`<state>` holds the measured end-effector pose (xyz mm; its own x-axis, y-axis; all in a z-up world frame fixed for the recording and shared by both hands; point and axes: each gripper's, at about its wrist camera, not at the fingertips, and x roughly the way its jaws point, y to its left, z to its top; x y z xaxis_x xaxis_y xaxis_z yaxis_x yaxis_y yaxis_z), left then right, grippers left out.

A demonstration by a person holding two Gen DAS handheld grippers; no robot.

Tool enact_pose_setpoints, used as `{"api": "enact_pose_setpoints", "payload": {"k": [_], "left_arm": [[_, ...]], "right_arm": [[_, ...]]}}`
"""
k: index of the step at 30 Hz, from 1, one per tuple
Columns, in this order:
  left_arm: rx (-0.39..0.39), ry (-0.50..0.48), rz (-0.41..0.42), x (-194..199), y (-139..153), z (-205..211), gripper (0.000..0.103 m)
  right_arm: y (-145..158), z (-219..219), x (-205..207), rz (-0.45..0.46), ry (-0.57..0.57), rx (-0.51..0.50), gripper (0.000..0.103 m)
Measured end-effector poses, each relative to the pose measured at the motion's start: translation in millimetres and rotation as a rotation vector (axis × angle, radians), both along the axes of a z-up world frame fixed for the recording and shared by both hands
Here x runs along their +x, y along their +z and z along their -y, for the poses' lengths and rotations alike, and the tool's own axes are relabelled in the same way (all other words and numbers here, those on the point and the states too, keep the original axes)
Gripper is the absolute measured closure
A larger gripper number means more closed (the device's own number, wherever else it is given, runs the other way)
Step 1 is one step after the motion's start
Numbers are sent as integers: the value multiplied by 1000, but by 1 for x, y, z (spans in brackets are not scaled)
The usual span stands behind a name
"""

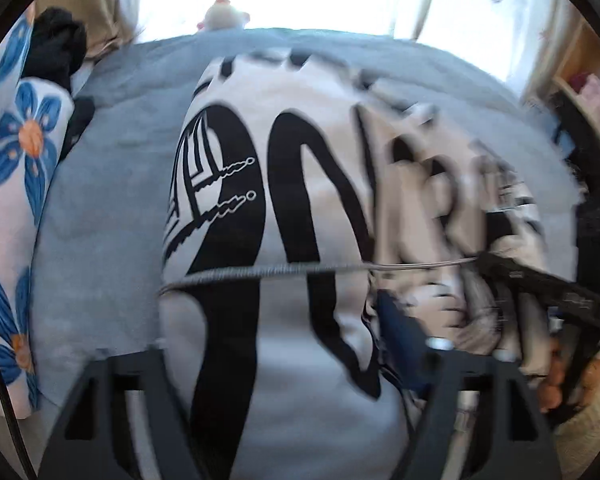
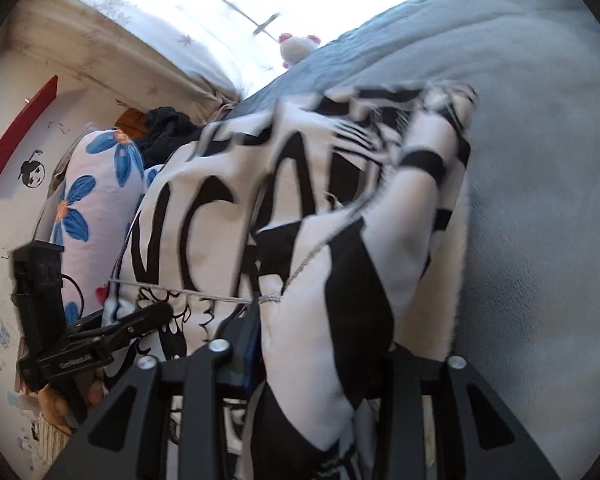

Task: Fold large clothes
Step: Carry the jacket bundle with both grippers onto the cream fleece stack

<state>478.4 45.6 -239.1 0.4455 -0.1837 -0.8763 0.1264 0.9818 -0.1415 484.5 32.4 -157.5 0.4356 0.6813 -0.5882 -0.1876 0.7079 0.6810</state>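
A large white garment with bold black lettering [image 1: 284,184] lies spread on a grey bed cover [image 1: 112,208]. In the left wrist view my left gripper [image 1: 292,364] hangs over its near part with the fingers wide apart; cloth drapes between them, and whether it is held cannot be told. The right gripper [image 1: 496,268] comes in from the right, shut on a bunched fold of the garment. In the right wrist view the right gripper [image 2: 320,344] has the garment [image 2: 340,272] pinched and lifted between its fingers. The left gripper [image 2: 156,314] shows at the left.
A blue-flowered pillow [image 1: 24,168] lies along the left side of the bed, also in the right wrist view [image 2: 88,208]. Dark clothing [image 1: 58,48] sits at the far left corner. A plush toy [image 1: 220,16] is at the far edge by the bright window. Shelves [image 1: 588,96] stand at right.
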Motion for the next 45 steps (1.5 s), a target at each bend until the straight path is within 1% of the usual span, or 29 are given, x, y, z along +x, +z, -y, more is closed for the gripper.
{"api": "enact_pose_setpoints", "payload": {"k": [1, 3, 4, 6, 10, 13, 15, 16, 17, 18, 19, 20, 21, 22, 23, 24, 25, 26, 27, 28, 29, 30, 31, 33, 34, 35, 38, 43, 45], "left_arm": [[-36, 9, 6, 0, -6, -7, 10], [-125, 29, 11, 0, -18, -25, 8], [-132, 27, 21, -1, -20, -29, 6], [-104, 29, 43, -2, -20, -32, 3], [-31, 51, 90, -9, -9, -25, 3], [48, 59, 129, -28, 11, -9, 5], [105, 58, 188, -45, 28, -5, 6], [127, 64, 214, -57, 37, -5, 7], [134, 64, 235, -65, 43, -5, 10], [140, 73, 255, -75, 50, -6, 16], [136, 89, 271, -83, 56, -9, 27], [99, 100, 286, -91, 63, -14, 33], [67, 109, 301, -101, 70, -15, 43], [48, 113, 311, -110, 78, -13, 49], [31, 118, 321, -115, 81, -14, 51], [23, 115, 329, -118, 82, -14, 53], [24, 111, 335, -121, 83, -11, 60], [25, 103, 336, -121, 84, -9, 65], [35, 88, 325, -120, 81, -3, 73], [43, 85, 314, -120, 78, 0, 77], [54, 75, 296, -117, 72, 4, 78], [75, 74, 273, -112, 64, 7, 83], [89, 75, 256, -108, 57, 8, 84], [129, 84, 249, -102, 46, 11, 84], [142, 89, 242, -99, 42, 11, 85], [141, 94, 232, -96, 39, 10, 85], [128, 109, 231, -92, 34, 10, 84], [147, 138, 233, -94, 38, 14, 84], [130, 165, 228, -97, 42, 14, 79]], "right_arm": [[-6, 5, -1, 25, 3, 27, 66], [-5, 3, -3, 53, 27, 30, 61], [-3, 1, -4, 65, 41, 14, 60], [4, -5, -8, 85, 72, -41, 55], [18, -4, -14, 63, 78, -127, 54], [28, 14, -21, 57, 43, -143, 54], [35, 27, -31, 78, 18, -159, 54], [43, 32, -38, 107, -7, -185, 54], [49, 34, -43, 125, -24, -204, 54], [54, 37, -48, 141, -41, -221, 54], [59, 38, -53, 160, -52, -233, 54], [65, 39, -61, 190, -53, -243, 54], [69, 36, -65, 214, -49, -254, 54], [76, 29, -74, 250, -37, -282, 54], [80, 25, -78, 271, -32, -297, 56], [85, 16, -84, 299, -16, -307, 58], [88, 8, -85, 310, -1, -308, 59], [91, -1, -88, 321, 22, -309, 59], [92, -9, -89, 329, 27, -318, 59], [91, -19, -88, 336, 26, -344, 59], [89, -25, -86, 336, 28, -359, 62], [85, -28, -85, 331, 30, -373, 72], [77, -33, -79, 305, 33, -405, 77], [61, -38, -69, 252, 36, -460, 97], [49, -37, -61, 217, 37, -495, 103], [44, -35, -57, 210, 36, -502, 103], [36, -25, -52, 198, 40, -459, 103], [43, -23, -55, 178, 47, -467, 103], [50, -19, -61, 156, 54, -445, 103]]}}
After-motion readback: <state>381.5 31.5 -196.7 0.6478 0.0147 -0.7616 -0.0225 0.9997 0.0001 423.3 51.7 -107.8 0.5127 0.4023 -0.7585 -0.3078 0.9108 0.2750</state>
